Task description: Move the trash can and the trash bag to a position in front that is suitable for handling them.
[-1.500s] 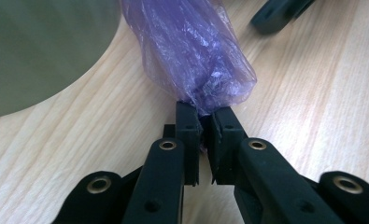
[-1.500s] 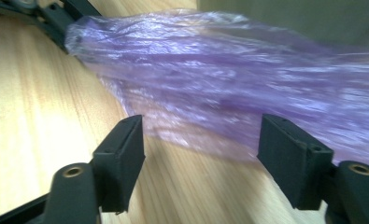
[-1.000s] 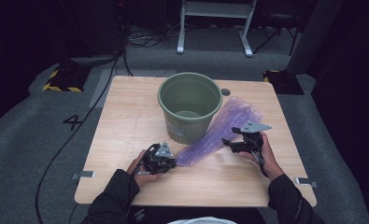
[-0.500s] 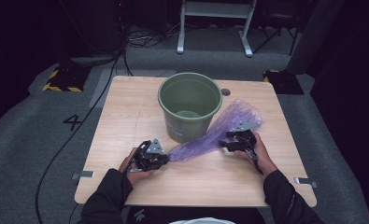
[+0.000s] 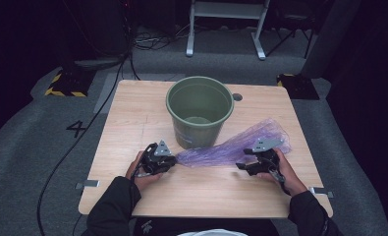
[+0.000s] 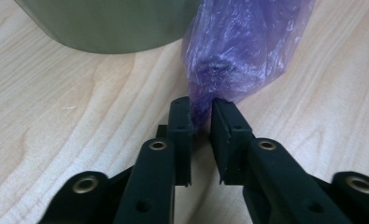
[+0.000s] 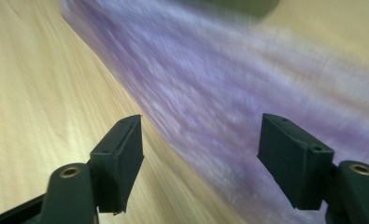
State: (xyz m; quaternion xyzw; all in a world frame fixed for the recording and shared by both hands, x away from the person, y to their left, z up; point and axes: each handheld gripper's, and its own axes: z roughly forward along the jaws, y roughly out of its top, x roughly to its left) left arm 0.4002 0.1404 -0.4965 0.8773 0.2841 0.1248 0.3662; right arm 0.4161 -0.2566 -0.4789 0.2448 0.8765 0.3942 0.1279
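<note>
Purple plastic bag [image 5: 231,147], thin and see-through, lies stretched across the near half of a pale wooden table [image 5: 132,113], its gathered narrow end at the left and its wider, crumpled end fanning out toward the right edge. A person at the near side holds a black gripper in each hand. The left gripper [image 5: 172,160] pinches the bag's bunched end between its jaws, which have just eased apart a little yet press on the film, as the left gripper view makes plain [image 6: 202,116]. The right gripper [image 5: 248,164] sits at the near edge of the bag's wide part, its jaws spread wide after opening further, with nothing clamped; in the blurred right gripper view the purple film runs past beneath and beyond them [image 7: 201,135]. A green bucket [image 5: 199,112] stands upright just beyond the bag, near the table's middle. Its open mouth shows bare green walls and a pale patch on the floor of the pail that cannot be made out. The bag's middle passes just in front of the bucket's base; whether the two touch cannot be told.
</note>
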